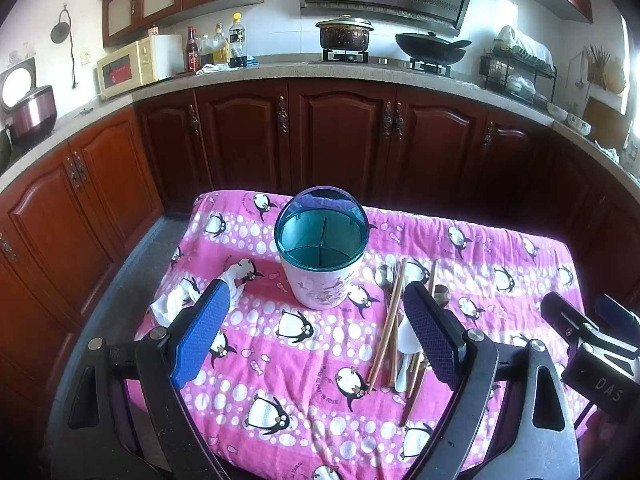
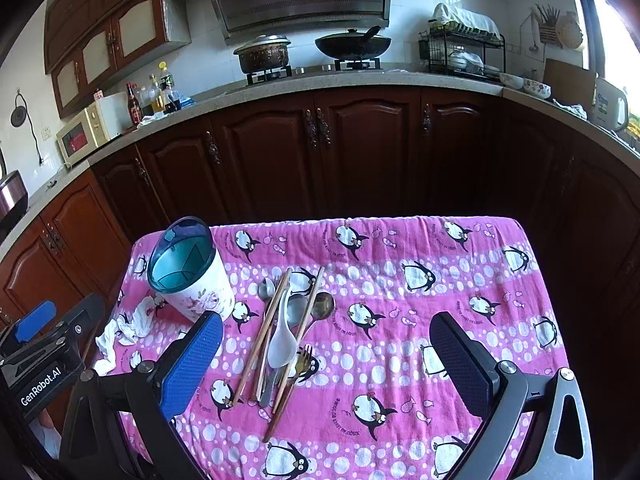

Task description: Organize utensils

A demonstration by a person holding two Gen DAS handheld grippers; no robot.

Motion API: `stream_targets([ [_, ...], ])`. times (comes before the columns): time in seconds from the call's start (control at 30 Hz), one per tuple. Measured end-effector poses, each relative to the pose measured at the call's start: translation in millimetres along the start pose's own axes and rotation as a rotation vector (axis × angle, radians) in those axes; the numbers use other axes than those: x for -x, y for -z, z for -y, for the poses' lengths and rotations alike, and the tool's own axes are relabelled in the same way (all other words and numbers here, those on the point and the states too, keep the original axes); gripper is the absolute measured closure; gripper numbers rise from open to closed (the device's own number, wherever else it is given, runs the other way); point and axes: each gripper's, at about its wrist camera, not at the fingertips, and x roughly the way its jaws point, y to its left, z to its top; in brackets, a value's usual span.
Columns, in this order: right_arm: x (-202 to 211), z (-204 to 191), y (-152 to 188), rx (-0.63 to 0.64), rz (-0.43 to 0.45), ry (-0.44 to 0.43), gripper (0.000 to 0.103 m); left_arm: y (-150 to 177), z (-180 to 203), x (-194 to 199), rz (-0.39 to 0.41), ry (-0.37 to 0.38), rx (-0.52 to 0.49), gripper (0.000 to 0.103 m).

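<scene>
Your left hand-held gripper [image 1: 316,320] and right hand-held gripper [image 2: 326,344] gape empty above the utensil pile [image 2: 286,332] beside the holder [image 2: 188,270].

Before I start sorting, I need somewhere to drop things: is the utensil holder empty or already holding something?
Empty. The utensil holder stands upright, its teal dividers showing with nothing inside; the chopsticks and spoons lie on the cloth beside it.

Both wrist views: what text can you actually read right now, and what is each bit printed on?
"GenRobot.AI": white letters on the left gripper body, right wrist view.
"DAS": partial letters on the right gripper body, left wrist view; the rest is cut off.
Pink penguin cloth: curved dark lettering printed by the penguins, too small to read.
Bottles on the counter: labels too blurred to read.
Microwave: red panel, nothing legible.
</scene>
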Motion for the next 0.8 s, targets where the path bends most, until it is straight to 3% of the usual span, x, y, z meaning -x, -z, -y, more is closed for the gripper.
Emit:
stream_targets([
  [0.8, -16, 1, 5, 0.008, -0.042, 0.023, 0.000, 10, 5, -24, -0.040, -0.025, -0.013, 0.014],
])
